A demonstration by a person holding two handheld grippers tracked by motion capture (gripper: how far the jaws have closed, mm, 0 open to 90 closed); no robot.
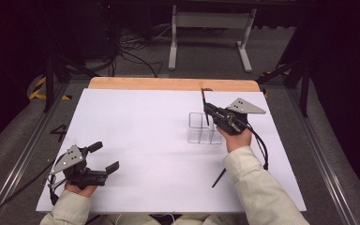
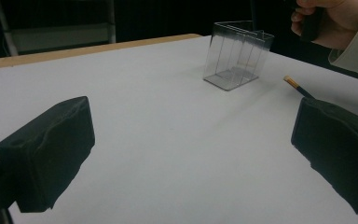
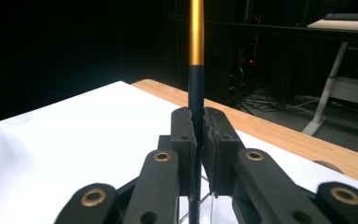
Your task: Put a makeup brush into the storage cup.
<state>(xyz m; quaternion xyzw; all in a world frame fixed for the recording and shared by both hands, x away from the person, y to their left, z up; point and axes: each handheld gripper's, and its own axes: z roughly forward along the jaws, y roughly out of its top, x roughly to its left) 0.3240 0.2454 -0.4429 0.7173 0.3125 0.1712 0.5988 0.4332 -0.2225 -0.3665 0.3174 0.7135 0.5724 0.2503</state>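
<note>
A clear plastic box [image 1: 202, 127] with several compartments stands right of centre on the white table top; in the left gripper view the box [image 2: 237, 55] is far ahead. Just over it, my right gripper [image 1: 207, 110] is shut on a thin dark stick [image 1: 203, 101] with a gold upper section, held upright. Along its own jaws, the right gripper [image 3: 196, 126] clamps the stick [image 3: 196, 42] between both pads. A second dark stick [image 1: 219, 177] lies flat beside the right sleeve, its tan tip [image 2: 290, 80] showing. My left gripper [image 1: 105, 156] [image 2: 191, 144] rests open and empty at the front left.
A white sheet [image 1: 145, 140] covers the table, with a wooden strip [image 1: 168, 83] at the far edge. Beyond the table are a white frame's legs [image 1: 211, 37] and cables on the floor. A sleeve and hand [image 2: 340, 28] hold the right gripper.
</note>
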